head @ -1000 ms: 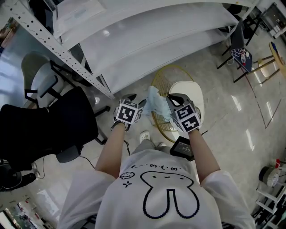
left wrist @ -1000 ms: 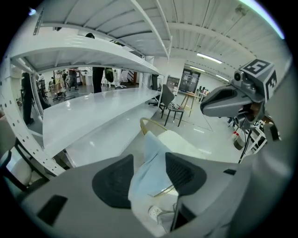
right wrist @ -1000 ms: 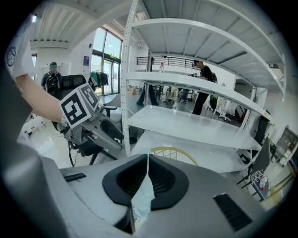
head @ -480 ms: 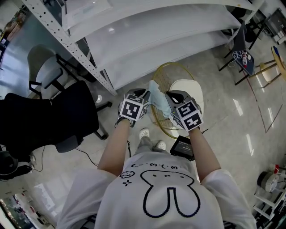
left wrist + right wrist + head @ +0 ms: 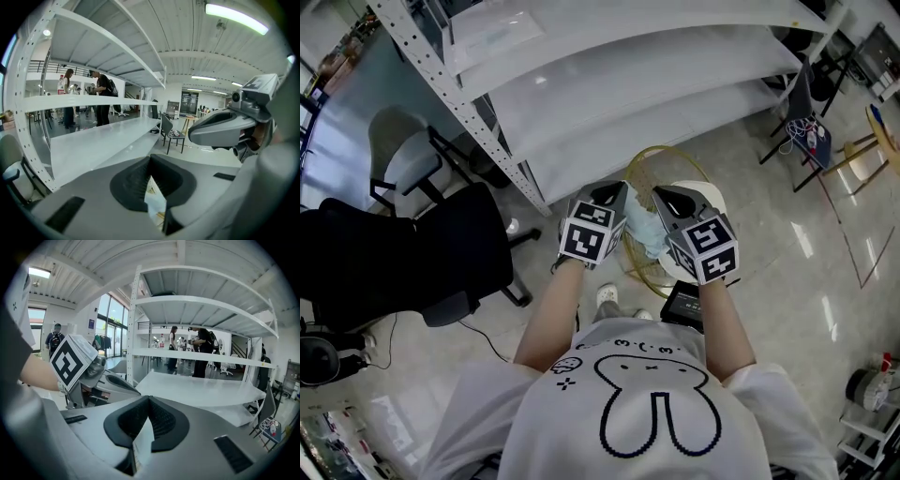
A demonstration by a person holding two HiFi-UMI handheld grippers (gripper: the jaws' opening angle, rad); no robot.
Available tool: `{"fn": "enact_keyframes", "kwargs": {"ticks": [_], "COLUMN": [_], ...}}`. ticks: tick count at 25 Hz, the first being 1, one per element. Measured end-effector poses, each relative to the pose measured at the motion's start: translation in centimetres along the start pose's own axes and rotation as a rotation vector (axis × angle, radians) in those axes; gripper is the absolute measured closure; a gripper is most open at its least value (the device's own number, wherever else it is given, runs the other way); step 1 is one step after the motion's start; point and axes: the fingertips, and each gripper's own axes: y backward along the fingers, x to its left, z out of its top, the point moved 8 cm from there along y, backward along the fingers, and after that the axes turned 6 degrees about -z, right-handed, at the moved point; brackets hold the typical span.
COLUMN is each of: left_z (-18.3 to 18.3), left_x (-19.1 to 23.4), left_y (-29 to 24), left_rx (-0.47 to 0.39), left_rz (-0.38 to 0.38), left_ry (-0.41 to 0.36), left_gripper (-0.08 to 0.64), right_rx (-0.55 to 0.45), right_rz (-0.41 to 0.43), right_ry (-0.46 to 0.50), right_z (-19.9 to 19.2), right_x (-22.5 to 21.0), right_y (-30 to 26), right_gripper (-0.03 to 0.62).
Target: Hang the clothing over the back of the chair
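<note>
A light blue piece of clothing point(image 5: 643, 228) hangs bunched between my two grippers, in front of my chest. The left gripper point(image 5: 609, 195) is shut on its left edge; its jaws have just been closing, and a thin fold of cloth point(image 5: 155, 202) shows pinched between them. My right gripper point(image 5: 669, 199) is shut on the other edge, where a strip of cloth point(image 5: 140, 442) sits in its jaws. Below the cloth stands a gold wire chair point(image 5: 649, 165) with a white round seat point(image 5: 705, 196). Each gripper sees the other close beside it.
A black office chair point(image 5: 403, 264) stands at the left, with a grey-white one point(image 5: 401, 157) behind it. Long white metal shelving point(image 5: 609, 84) runs across just ahead. A dark chair point(image 5: 806, 103) and wooden stools are at the far right. The floor is glossy tile.
Both grippers have risen towards the camera with the blue cloth and drawn closer together. The cloth, spread higher before, is now bunched low between them.
</note>
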Motion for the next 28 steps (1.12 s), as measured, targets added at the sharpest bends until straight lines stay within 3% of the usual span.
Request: {"fn": "enact_keyframes", "kwargs": {"ticks": [3,8,16,28], "left_z": [1.6,4.2,7.3,8.0], "left_x": [-0.4,-1.3,-3.0,-5.0], "left_y": [0.7,2.3,3.7,4.3], "left_rx": [-0.035,-0.134,-0.209,-0.241], "left_rz": [0.002,0.005,0.002,-0.010], "left_ry": [-0.041,-0.032,-0.121,-0.165], "left_gripper": [0.534,0.534,0.534,0.534], "right_rx": [-0.053,-0.104,-0.144,-0.167], "right_rz": [-0.011,-0.029,-0.007,0.028], "right_ry": [0.003,0.001,0.028,0.033], "right_z": [1.8,3.5,5.0,5.5], "right_x": [0.0,-0.1,0.5,0.4], "right_y": [0.7,1.6,3.0,5.0], "right_gripper": [0.597,0.597,0.597,0.597]}}
